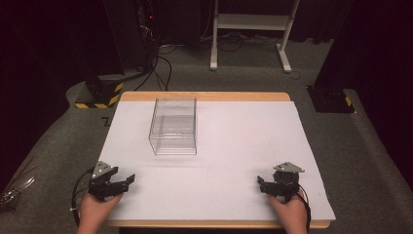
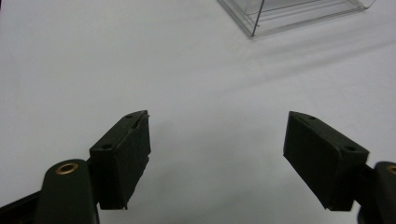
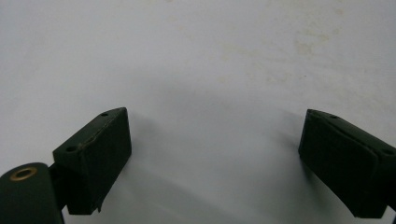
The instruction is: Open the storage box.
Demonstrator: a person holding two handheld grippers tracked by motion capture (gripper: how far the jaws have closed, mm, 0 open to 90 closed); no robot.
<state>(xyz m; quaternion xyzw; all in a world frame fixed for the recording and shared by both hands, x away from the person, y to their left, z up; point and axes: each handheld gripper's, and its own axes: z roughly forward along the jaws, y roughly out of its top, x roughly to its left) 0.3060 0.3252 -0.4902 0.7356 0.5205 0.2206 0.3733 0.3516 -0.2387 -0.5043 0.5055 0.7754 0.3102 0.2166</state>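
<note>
A: Log this. The clear box (image 1: 174, 126) stood on the white table cover (image 1: 243, 146), toward the far left of centre, well apart from both tools. It looked empty, as far as could be told through the walls.

B: And the tools?

A: The left gripper (image 1: 127, 182) rested at the near left corner, jaws spread wide with nothing between them. The right gripper (image 1: 261, 184) sat at the near right, jaws likewise spread and empty. Both pointed inward over bare cover.

B: How did you judge the box would handle?

A: Light, stiff, thin-walled plastic or acrylic, I guessed. Smooth, so slippery under the black pads (image 2: 133, 154), and liable to crack or skate away if squeezed hard.

B: Where to take hold?

A: On a side wall near the top rim, one pad inside and one outside, or across two opposite walls with both tools. From the left gripper view its near corner (image 2: 254, 25) lay ahead and to the right.
</note>
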